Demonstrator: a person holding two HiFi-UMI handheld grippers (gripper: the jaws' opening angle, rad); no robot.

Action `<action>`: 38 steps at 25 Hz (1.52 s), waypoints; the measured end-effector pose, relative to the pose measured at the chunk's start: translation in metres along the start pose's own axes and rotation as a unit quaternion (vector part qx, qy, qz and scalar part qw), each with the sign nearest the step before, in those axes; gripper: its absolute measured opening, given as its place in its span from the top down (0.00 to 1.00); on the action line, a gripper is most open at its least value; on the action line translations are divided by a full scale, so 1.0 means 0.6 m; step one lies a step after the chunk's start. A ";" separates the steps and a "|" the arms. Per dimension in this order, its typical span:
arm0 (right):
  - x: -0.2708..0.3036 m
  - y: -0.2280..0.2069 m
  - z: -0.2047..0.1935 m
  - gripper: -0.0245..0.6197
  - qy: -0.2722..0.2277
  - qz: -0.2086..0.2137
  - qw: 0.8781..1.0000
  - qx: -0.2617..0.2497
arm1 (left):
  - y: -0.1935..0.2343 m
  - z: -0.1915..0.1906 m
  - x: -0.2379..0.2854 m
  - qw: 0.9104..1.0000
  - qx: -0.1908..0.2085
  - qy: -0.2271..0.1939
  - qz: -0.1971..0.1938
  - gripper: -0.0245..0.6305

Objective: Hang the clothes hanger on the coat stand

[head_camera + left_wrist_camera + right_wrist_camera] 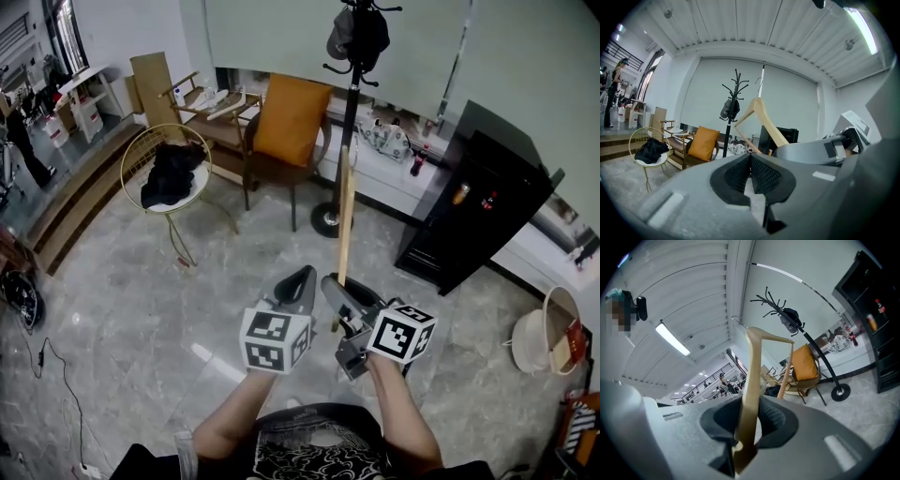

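Note:
The black coat stand point(352, 89) rises from its round base straight ahead, with a dark cap hanging near its top hooks. The wooden clothes hanger point(345, 214) points up toward it, one arm clamped in my right gripper point(334, 287). In the right gripper view the hanger point(753, 380) runs up between the pads of the right gripper point(749, 417), and the coat stand point(808, 341) leans at the right. My left gripper point(300, 281) sits beside it, shut and empty. In the left gripper view the left gripper point(751, 162) has its pads together, with the hanger point(763, 116) and coat stand point(732, 112) beyond.
A chair with an orange cushion point(292, 117) stands left of the stand. A gold round chair point(161, 141) holds dark clothes. A black cabinet point(478, 202) is at the right, a white basket point(548, 333) further right. A person point(611, 93) stands far off left.

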State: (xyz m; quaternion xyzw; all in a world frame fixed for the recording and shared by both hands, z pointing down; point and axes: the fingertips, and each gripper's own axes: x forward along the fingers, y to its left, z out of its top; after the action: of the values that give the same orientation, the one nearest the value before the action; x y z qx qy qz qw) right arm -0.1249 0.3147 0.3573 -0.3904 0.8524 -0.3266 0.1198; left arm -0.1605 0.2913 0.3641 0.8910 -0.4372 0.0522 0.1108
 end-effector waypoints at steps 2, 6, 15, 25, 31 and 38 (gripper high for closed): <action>0.002 -0.018 0.016 0.82 0.002 0.004 1.000 0.002 | -0.001 0.005 0.020 1.000 0.002 0.000 0.006 0.95; 0.010 -0.056 0.047 0.81 0.007 0.014 1.000 0.009 | 0.000 0.014 0.062 1.000 0.004 0.001 0.020 0.95; 0.021 -0.157 0.130 0.81 0.028 0.030 0.999 0.024 | -0.021 0.047 0.188 0.999 -0.002 0.000 0.041 0.95; 0.016 -0.243 0.199 0.81 0.051 0.058 0.997 0.032 | -0.049 0.060 0.293 0.997 0.002 0.012 0.079 0.95; 0.008 -0.283 0.236 0.81 0.066 0.071 0.995 0.030 | -0.071 0.076 0.351 0.995 0.006 0.010 0.096 0.95; 0.004 -0.314 0.257 0.81 0.070 0.074 0.994 0.036 | -0.079 0.069 0.383 0.995 -0.004 0.023 0.101 0.95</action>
State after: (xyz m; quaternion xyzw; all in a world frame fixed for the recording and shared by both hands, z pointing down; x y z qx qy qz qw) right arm 0.0549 0.1508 0.3630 -0.2977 0.8731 -0.3735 0.0979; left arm 0.0175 0.1326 0.3602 0.8402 -0.5228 0.0817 0.1188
